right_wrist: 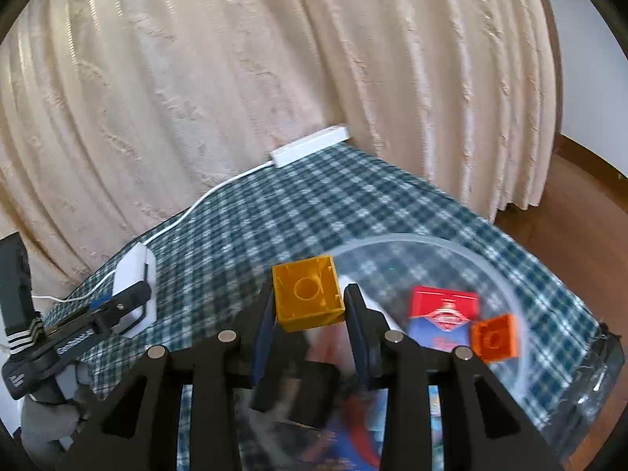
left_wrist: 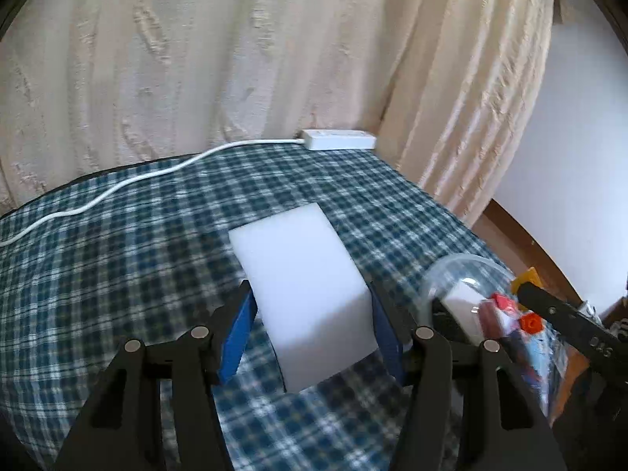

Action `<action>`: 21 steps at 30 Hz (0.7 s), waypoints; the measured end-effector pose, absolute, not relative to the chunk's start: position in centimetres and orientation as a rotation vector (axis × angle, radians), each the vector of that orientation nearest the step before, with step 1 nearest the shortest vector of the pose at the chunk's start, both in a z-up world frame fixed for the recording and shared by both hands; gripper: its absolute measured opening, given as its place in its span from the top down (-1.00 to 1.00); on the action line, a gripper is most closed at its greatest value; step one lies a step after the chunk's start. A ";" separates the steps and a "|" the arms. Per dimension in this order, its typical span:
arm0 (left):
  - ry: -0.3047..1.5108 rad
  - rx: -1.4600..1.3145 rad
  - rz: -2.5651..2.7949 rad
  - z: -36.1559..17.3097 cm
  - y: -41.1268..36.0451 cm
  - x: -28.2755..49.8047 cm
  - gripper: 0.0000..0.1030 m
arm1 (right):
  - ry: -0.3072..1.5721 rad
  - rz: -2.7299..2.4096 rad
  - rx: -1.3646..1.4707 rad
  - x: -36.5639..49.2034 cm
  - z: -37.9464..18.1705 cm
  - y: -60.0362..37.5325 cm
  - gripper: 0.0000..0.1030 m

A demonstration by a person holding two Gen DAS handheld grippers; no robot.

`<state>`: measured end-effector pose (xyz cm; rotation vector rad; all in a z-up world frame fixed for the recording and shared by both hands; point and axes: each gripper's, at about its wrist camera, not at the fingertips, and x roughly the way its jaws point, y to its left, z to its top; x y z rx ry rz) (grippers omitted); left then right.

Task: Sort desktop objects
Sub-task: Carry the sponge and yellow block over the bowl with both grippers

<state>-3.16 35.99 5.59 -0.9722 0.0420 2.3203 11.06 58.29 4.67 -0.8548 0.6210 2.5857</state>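
- White foam: my left gripper (left_wrist: 310,337) has its blue-lined fingers (left_wrist: 235,339) pressed against both sides of a white foam block (left_wrist: 304,294), which I hold lifted above the checked cloth (left_wrist: 117,274) covering the bench.
- Amber plastic: my right gripper (right_wrist: 308,314) is clamped on a yellow toy brick (right_wrist: 308,292), hollow underside facing the camera, held just at the near-left rim of the clear plastic bowl (right_wrist: 506,278).
- Inside that bowl I see a red-and-blue card pack (right_wrist: 443,316) and an orange toy brick (right_wrist: 495,337) just beside it; other contents nearer the camera are too blurred to name.
- From the left wrist view the bowl sits to the right of the foam block, near the bench's right edge.
- A white power strip (left_wrist: 339,139) lies at the far edge of the bench, its white cable (left_wrist: 129,182) trailing leftward across the cloth.
- A cream curtain (right_wrist: 274,59) hangs behind the bench.
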 end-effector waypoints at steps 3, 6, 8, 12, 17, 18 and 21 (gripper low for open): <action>0.058 -0.964 2.291 5.7 37.5 -2.2 -0.17 | 0.621 2.560 -0.855 12.0 4.3 59.5 0.25; 0.072 -0.960 2.247 5.8 39.2 -1.1 -0.17 | 0.617 2.532 -0.867 12.8 3.8 60.5 0.25; 0.074 -0.960 2.222 5.9 40.1 -0.7 -0.18 | 0.619 2.520 -0.878 13.2 3.4 61.1 0.25; 0.089 -0.949 2.181 6.1 42.0 0.0 -0.18 | 0.621 2.510 -0.884 13.8 3.0 62.1 0.25; 0.132 -0.917 2.130 6.6 44.4 0.8 -0.19 | 0.633 2.491 -0.893 14.1 2.7 63.5 0.23; 0.143 -0.912 2.115 6.6 45.1 0.9 -0.19 | 0.637 2.487 -0.896 14.2 2.5 63.8 0.23; 0.144 -0.916 2.083 6.6 46.2 0.6 -0.19 | 0.650 2.486 -0.900 14.4 2.3 64.2 0.22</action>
